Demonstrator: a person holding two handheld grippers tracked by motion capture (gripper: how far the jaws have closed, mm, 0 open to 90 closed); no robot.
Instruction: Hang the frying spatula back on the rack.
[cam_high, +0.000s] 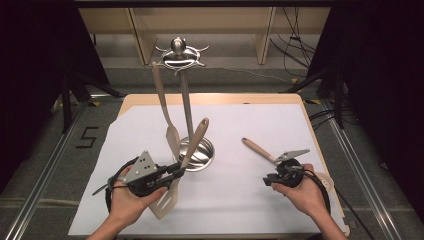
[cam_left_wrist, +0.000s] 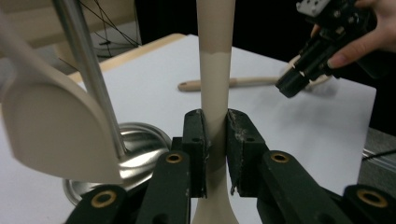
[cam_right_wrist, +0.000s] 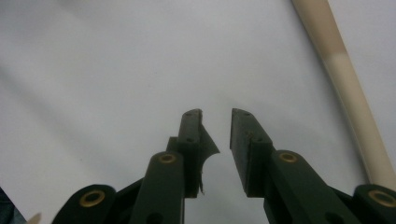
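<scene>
My left gripper is shut on the neck of a cream slotted spatula. Its wood-toned handle tilts up toward the stand and its head hangs below my hand. In the left gripper view the pads press the spatula's neck from both sides. A second spatula hangs from the metal utensil stand, its head just above the round base. My right gripper is open over the white sheet with nothing between its jaws. A third utensil lies beside it.
White paper covers the wooden table, with bare sheet in the middle and at the back. The stand's hook crown rises at the far side. Dark curtains and floor cables surround the table. The lying utensil's handle runs along the right of the right gripper view.
</scene>
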